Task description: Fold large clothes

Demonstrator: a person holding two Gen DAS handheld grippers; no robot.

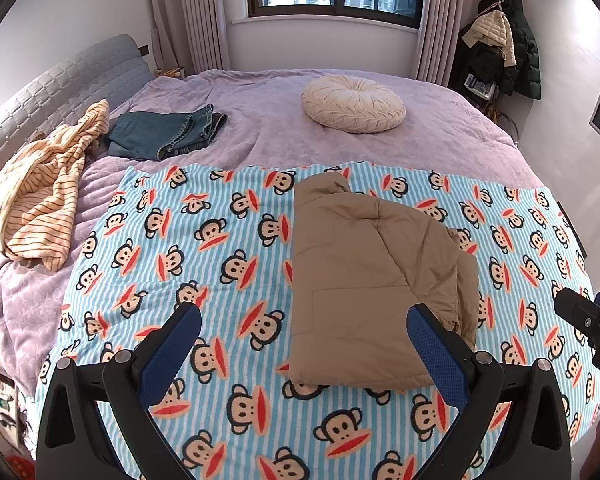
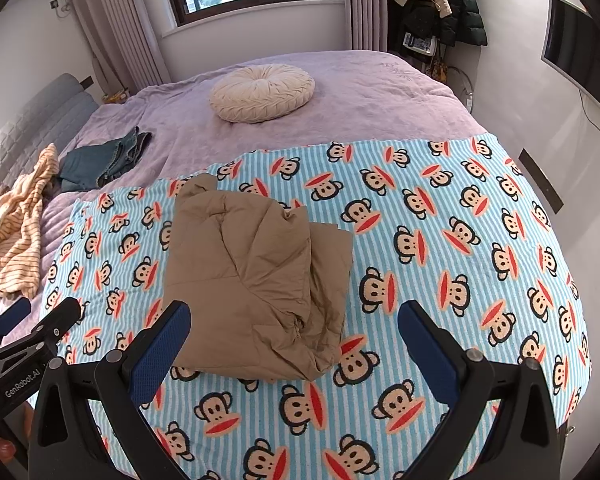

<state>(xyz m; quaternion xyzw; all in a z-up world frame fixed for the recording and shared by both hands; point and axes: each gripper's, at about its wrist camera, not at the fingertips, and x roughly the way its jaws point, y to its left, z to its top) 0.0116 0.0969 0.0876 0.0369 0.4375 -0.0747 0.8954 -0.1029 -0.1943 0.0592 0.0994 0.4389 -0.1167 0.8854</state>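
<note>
On the blanket (image 1: 220,240), folded jacket (image 1: 364,280) lies free

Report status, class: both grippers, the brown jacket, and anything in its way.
Left gripper open, empty. Right gripper open, empty. Brown jacket lies folded on monkey blanket, untouched. Nothing on the jacket.

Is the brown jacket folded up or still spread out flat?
Folded. The brown jacket lies as a compact, layered bundle on the monkey blanket, its edges doubled over, though the right side looks bunched and untidy.
</note>
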